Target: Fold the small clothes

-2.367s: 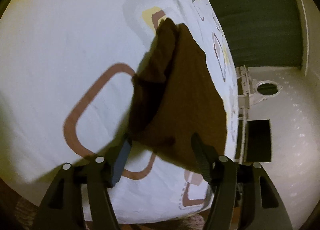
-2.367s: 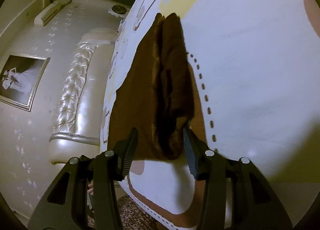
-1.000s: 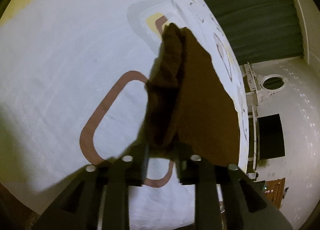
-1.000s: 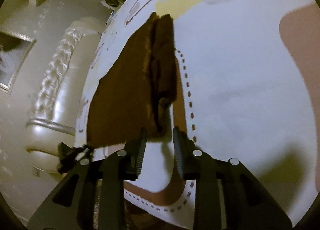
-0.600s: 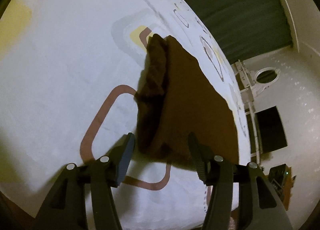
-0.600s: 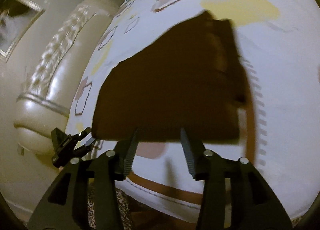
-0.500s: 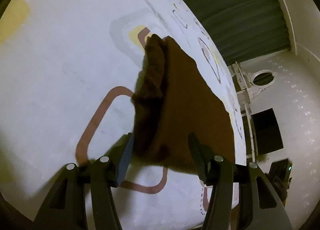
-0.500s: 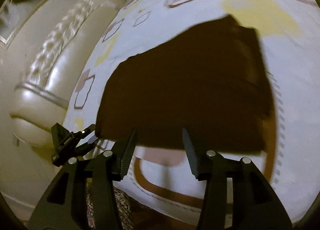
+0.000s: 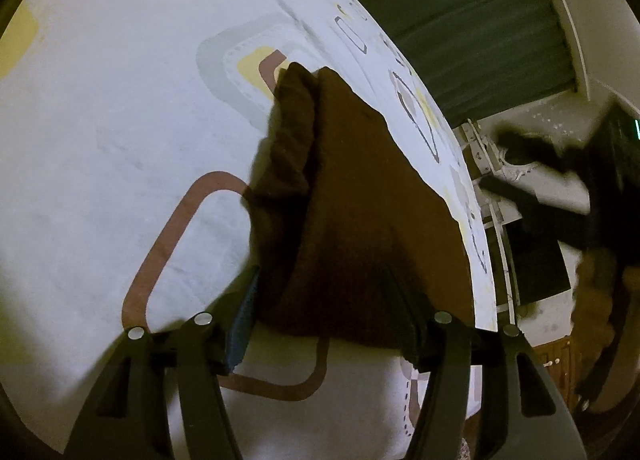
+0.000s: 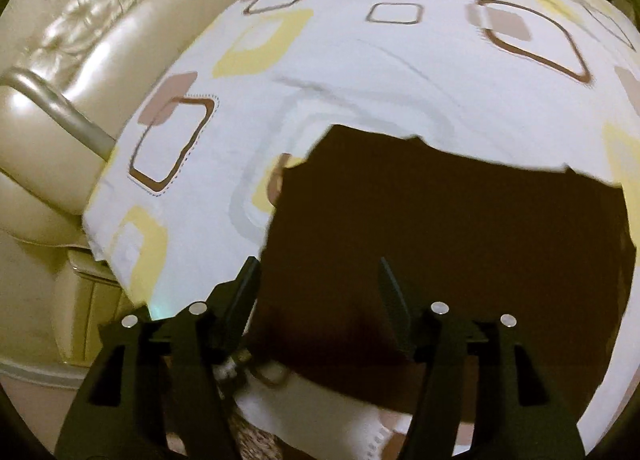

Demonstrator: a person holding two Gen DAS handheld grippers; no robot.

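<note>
While the brown garment [image 9: 360,227] lies folded on the patterned bedsheet [image 9: 100,119], the left gripper [image 9: 324,300] is opening, empty, at its six-o'clock edge; the right gripper [image 10: 316,292] is likewise opening, holding nothing.

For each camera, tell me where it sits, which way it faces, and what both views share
Left wrist: on the left gripper, looking down along its opening fingers over the brown garment toward a green curtain.
Right wrist: on the right gripper, fingers opening, facing the garment and a cream headboard.
Shared: the garment lying loose on the patterned sheet.
</note>
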